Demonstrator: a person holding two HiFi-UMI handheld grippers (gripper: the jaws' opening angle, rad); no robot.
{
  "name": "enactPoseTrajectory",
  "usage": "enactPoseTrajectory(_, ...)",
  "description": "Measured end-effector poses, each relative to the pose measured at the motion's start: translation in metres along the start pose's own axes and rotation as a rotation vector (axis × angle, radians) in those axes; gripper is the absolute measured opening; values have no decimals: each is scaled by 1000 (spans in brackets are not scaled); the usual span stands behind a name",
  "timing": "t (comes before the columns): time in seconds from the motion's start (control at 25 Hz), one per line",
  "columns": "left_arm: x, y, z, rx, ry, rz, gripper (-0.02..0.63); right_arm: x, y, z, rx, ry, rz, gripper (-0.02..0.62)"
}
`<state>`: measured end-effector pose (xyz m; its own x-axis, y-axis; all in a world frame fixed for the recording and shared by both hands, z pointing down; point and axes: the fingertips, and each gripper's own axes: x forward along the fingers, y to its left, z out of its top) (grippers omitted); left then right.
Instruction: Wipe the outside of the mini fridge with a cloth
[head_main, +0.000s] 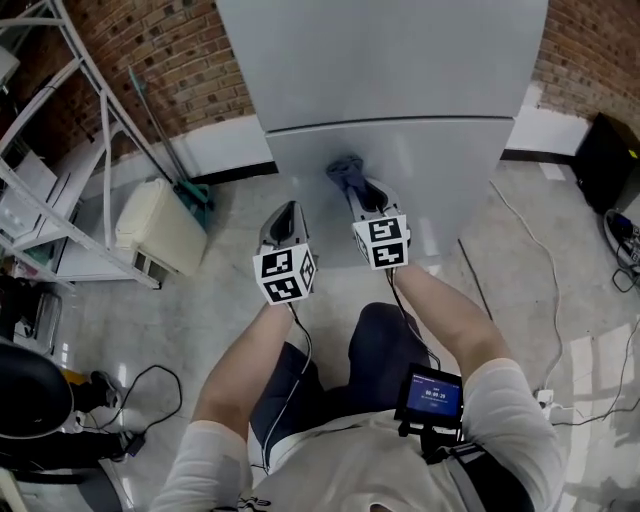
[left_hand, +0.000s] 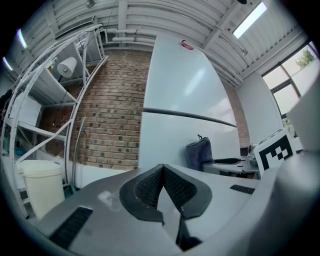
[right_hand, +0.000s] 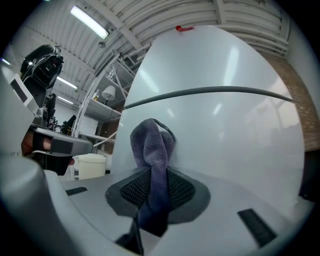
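The white mini fridge (head_main: 400, 90) stands upright ahead of me, with a dark seam between its upper and lower doors. My right gripper (head_main: 350, 185) is shut on a grey-blue cloth (head_main: 345, 172) and holds it against the lower door, just below the seam. In the right gripper view the cloth (right_hand: 152, 160) bunches up between the pads, touching the fridge (right_hand: 225, 125). My left gripper (head_main: 283, 222) hangs shut and empty to the left, short of the fridge's lower left corner. The left gripper view shows the fridge (left_hand: 175, 125) and the cloth (left_hand: 199, 152) at its right.
A cream plastic bin (head_main: 160, 225) lies on the floor at the left beside a white metal rack (head_main: 60, 190). A green broom (head_main: 190, 195) leans on the brick wall (head_main: 170, 60). Cables (head_main: 545, 290) trail over the floor at the right, near a black box (head_main: 605, 160).
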<state>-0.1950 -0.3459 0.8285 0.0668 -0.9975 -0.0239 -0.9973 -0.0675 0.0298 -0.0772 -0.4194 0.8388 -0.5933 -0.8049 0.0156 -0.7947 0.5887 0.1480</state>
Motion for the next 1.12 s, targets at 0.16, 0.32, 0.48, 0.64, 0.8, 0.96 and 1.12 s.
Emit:
enactPoseTrajectory(0.16,23,-49,-4,-3,5,-82,5,-27,-60,-11,0,15,-89,86)
enactPoseTrajectory(0.32,40,-93,-10,3,14,-147,5,-55,-117,-17,5,18,-174,86)
enactPoseTrajectory(0.48,51,-126,-17,2,23,-195,5,-76,-163,-25,16,25,-243,86)
enactPoseTrajectory(0.64,65,-156,-25,7,43,-232,5,-93,-207,-35,30,39,-307,86)
enactPoseTrajectory(0.8,77,-179,-31,5,53,-265,4,-105,-244,-45,52,50,-355,86)
enactPoseTrajectory(0.96,86,-194,-36,-2,63,-282,4,-113,-265,-49,58,47,-372,86)
enactPoseTrajectory(1.12,91,-197,-42,-5,72,-283,4,-112,-265,-50,57,43,-367,86)
